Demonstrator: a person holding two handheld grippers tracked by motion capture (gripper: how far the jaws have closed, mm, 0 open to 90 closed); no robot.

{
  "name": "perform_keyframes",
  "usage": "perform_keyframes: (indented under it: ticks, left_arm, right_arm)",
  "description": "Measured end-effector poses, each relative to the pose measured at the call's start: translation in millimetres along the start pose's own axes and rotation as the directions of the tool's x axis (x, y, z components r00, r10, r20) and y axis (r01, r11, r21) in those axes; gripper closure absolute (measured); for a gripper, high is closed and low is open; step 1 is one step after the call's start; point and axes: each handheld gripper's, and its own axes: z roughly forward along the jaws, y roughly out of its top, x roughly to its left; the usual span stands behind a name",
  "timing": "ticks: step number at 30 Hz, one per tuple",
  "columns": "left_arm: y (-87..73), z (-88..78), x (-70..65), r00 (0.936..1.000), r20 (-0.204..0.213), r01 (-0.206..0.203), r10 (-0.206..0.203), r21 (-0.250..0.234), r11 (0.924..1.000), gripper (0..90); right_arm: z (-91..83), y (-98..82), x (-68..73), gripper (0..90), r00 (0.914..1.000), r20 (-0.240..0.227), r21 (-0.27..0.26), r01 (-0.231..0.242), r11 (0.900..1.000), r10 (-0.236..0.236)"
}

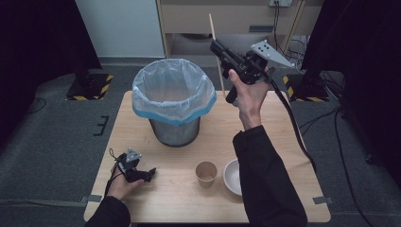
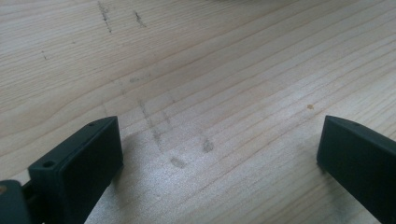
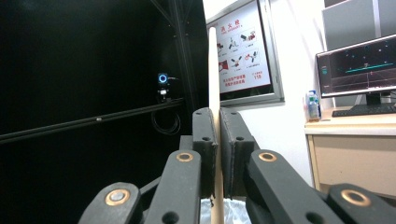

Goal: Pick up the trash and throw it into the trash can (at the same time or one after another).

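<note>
A thin pale wooden stick [image 3: 214, 74] is clamped between the black jaws of the right gripper [image 1: 226, 53], held upright in the air just right of the grey metal bin lined with a clear, blue-edged plastic bag [image 1: 173, 101], beyond the table's far edge. In the right gripper view the stick is seen rising straight between the pads, with a framed poster and a monitor on a desk behind it. The left gripper [image 1: 149, 173] is rested low on the light wooden table [image 1: 179, 198] near the front left corner, its jaws spread wide with nothing but bare wood grain between them. A small brown paper cup [image 1: 206, 173] and a white bowl [image 1: 231, 177] are set side by side at the front, the bowl partly covered by the right sleeve.
</note>
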Motion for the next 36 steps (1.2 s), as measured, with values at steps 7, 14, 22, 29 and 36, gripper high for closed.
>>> perform_keyframes:
  ticks: [7,14,22,29,36]
  left_arm:
    - [0.0,0.0,0.0,1.0,0.0,0.001,-0.001,0.0,1.0,0.0]
    - [0.0,0.1,-0.1,1.0,-0.001,0.001,-0.001,-0.001,1.0,0.0]
    - [0.0,0.1,-0.1,1.0,-0.001,0.0,0.0,-0.001,1.0,0.0]
    - [0.0,0.1,-0.1,1.0,-0.002,0.0,0.0,-0.001,1.0,0.0]
    - [0.0,0.1,-0.1,1.0,-0.002,0.0,0.0,-0.001,1.0,0.0]
  right_arm:
    - [22.9,-4.6,2.7,85.8,0.9998,-0.018,0.006,-0.009,1.0,0.009]
    - [45.3,-14.3,7.2,85.8,0.9993,-0.036,0.023,-0.014,1.0,0.015]
    - [74.3,-30.5,13.0,85.8,0.9988,-0.044,0.041,-0.021,0.999,0.023]
    - [92.8,-45.9,8.0,85.8,0.9977,-0.027,0.016,-0.063,0.998,0.063]
    - [105.9,-57.9,3.8,85.7,0.9985,-0.011,-0.003,-0.054,0.999,0.054]
